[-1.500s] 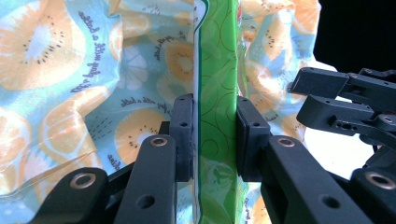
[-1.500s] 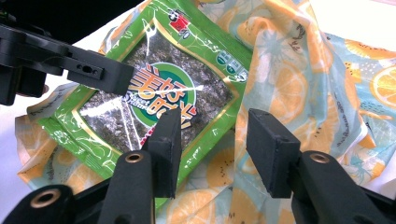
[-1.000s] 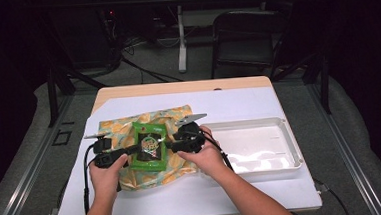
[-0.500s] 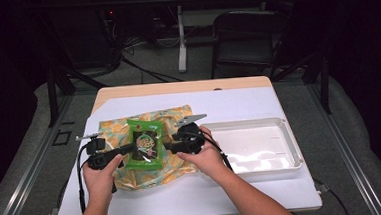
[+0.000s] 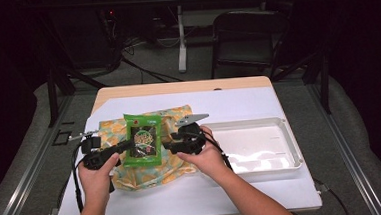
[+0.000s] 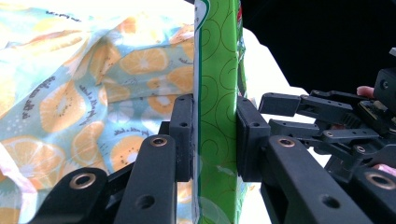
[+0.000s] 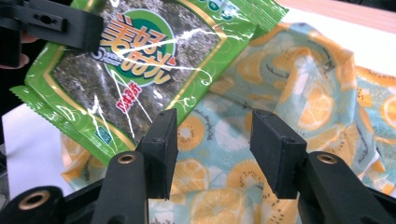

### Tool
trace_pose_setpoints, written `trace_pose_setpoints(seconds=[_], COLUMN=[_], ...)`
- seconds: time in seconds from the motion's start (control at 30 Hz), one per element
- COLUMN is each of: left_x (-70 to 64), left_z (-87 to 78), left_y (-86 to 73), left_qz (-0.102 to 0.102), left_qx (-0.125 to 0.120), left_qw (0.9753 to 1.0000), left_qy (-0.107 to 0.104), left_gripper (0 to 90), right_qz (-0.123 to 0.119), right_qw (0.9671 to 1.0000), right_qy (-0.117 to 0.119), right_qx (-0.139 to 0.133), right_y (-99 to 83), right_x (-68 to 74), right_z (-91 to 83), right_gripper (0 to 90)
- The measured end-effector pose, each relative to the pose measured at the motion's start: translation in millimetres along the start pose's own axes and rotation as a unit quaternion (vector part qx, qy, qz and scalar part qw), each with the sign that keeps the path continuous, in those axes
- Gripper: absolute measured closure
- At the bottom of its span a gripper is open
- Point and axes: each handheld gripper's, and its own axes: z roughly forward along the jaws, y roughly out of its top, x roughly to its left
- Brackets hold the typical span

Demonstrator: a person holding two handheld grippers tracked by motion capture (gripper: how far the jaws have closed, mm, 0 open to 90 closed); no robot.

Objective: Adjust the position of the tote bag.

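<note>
A green snack packet with a dark round label hangs lifted above the fruit-print cloth bag. My left gripper is shut on the packet's left edge; in the left gripper view the packet stands edge-on between the two pads. My right gripper sits just right of the packet and is open. In the right gripper view its jaws stand apart over the cloth bag, with the packet up and to the left, free of them.
An empty white tray lies on the right half of the white table. The bag spreads over the table's left middle. Beyond the far edge stand a chair and dark stands.
The packet has risen off the bag in my left gripper and turned more upright. My right gripper has let go of it and opened.
</note>
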Motion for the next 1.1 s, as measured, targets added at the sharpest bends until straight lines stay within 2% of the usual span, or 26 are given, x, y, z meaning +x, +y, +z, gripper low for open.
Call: trace_pose_setpoints(seconds=[0.5,0.8,1.1], left_x=[-25.7,-39.3,-46.1], left_z=[-7.9,-6.3,0.6], left_y=[7.3,9.7,10.5], left_qz=[0.038,0.061,0.072], left_qx=[-0.016,-0.019,-0.016], left_qw=[0.9991,0.9978,0.9968], left_qy=[-0.009,-0.019,-0.031], left_gripper=[72.7,72.6,72.6], right_qz=[-0.011,0.006,0.021], right_qw=[0.9995,0.9989,0.9975], right_qy=[0.016,0.032,0.05], right_qx=[-0.025,-0.035,-0.045], right_y=[7.7,9.7,11.9], right_x=[11.0,8.0,3.8], right_z=[-14.1,-19.6,-25.8], right_gripper=[50.7,50.1,50.8])
